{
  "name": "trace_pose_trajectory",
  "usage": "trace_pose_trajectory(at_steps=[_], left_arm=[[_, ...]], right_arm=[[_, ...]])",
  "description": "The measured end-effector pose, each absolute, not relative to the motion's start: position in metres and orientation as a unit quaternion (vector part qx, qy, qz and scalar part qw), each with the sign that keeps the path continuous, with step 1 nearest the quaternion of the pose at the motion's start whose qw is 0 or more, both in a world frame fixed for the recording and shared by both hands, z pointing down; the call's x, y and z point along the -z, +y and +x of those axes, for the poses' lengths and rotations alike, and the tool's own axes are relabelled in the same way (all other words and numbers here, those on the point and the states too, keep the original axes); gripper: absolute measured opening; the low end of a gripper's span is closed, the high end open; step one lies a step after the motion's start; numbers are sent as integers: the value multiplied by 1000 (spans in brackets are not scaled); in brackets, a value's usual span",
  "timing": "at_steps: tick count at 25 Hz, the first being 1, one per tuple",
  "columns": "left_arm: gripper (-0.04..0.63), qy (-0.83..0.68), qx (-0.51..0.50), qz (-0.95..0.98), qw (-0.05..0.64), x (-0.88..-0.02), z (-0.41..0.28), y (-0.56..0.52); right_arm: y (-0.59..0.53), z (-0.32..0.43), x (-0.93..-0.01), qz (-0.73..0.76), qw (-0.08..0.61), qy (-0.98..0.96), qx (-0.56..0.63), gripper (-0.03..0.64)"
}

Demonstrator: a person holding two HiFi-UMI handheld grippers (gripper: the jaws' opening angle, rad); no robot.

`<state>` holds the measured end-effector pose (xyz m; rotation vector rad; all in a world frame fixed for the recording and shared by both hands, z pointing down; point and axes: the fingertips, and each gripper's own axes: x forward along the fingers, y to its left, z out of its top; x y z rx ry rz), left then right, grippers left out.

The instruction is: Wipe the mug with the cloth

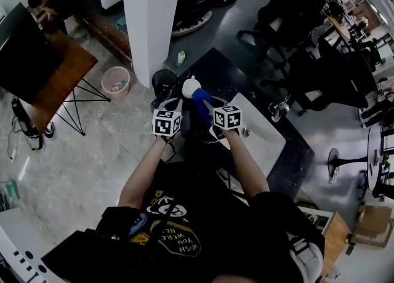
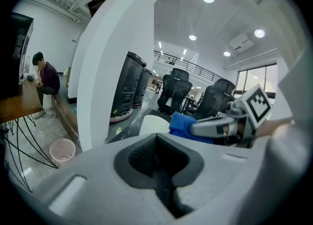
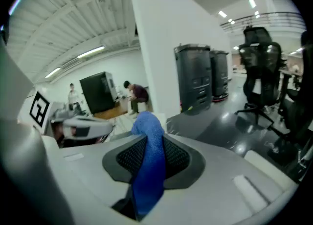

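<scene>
Here, the mug [image 1: 191, 87] is seen as a plain white, rounded body with a small bump at its 12 o'clock edge. It is placed over the dark counter [image 1: 217, 66], at 10 o'clock of the sink [image 1: 266, 139] and just past the tips of the left gripper [image 2: 157, 143], whose jaws are set to a narrow seam, though whether the mug is pinched there cannot be told. The cloth [image 1: 202, 106], a bright blue, nappy strip, is clamped between the pads of the right gripper [image 3: 149, 145], and its free end is found right beside the mug at the mug's 5 o'clock side.
</scene>
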<state>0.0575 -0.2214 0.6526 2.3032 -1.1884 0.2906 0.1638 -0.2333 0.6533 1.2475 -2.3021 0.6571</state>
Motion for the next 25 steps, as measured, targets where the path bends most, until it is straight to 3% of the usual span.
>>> trace_pose_trajectory(at_steps=[4, 9, 11, 19, 21, 25], left_arm=[[3, -443, -109, 849, 266, -654, 56, -222], [3, -443, -104, 849, 267, -653, 58, -221], [3, -444, -101, 849, 269, -652, 57, -221], [3, -449, -98, 846, 269, -653, 53, -222], [3, -449, -98, 847, 269, -652, 54, -222], [3, -447, -100, 848, 268, -653, 57, -222]], right_arm=[[-268, 201, -633, 542, 177, -790, -223, 95], [-195, 111, -694, 317, 325, -863, -222, 95], [-182, 105, -700, 294, 340, -868, -213, 95], [-264, 208, -626, 536, 176, -795, -222, 95], [-260, 195, -637, 519, 199, -799, -229, 95], [-196, 115, -680, 325, 317, -867, -209, 95]])
